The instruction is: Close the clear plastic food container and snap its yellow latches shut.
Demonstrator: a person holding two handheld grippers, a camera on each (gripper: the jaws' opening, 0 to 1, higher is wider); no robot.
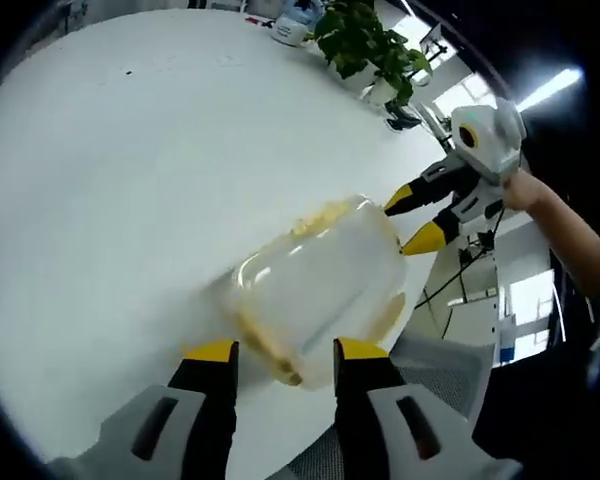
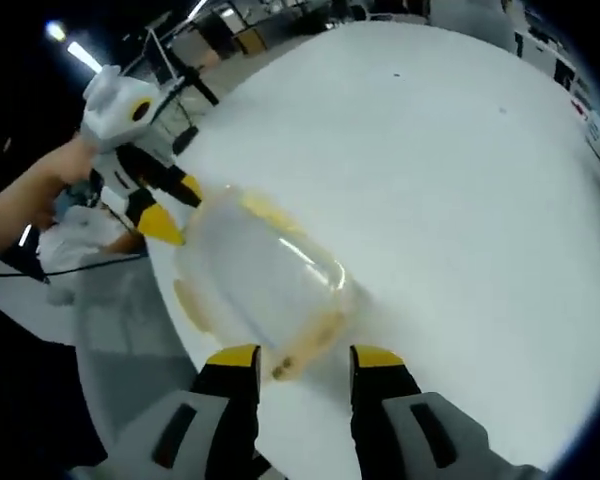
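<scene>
White tabletop point(image 1: 130, 170) runs wide under both views, with a potted plant point(image 1: 365, 40) at its far edge at about one o'clock in the left gripper view. Starting at the fingers: the left gripper point(image 1: 285, 352) has its yellow-tipped jaws parted and holding nothing, straddling the near end of the container point(image 1: 320, 285); the right gripper point(image 2: 305, 358) stands the same way, jaws apart and empty, at the opposite end. Each gripper shows in the other's view, at two o'clock and ten o'clock. The container sits near the table's edge, between the two grippers. It is a clear, rounded plastic box with a domed lid on top and yellow latches point(image 2: 305, 345) along its sides. It looks light, thin-walled and slick, likely to skid if pushed from one side, so pressing each latch while the other gripper braces the far end seems wise.
</scene>
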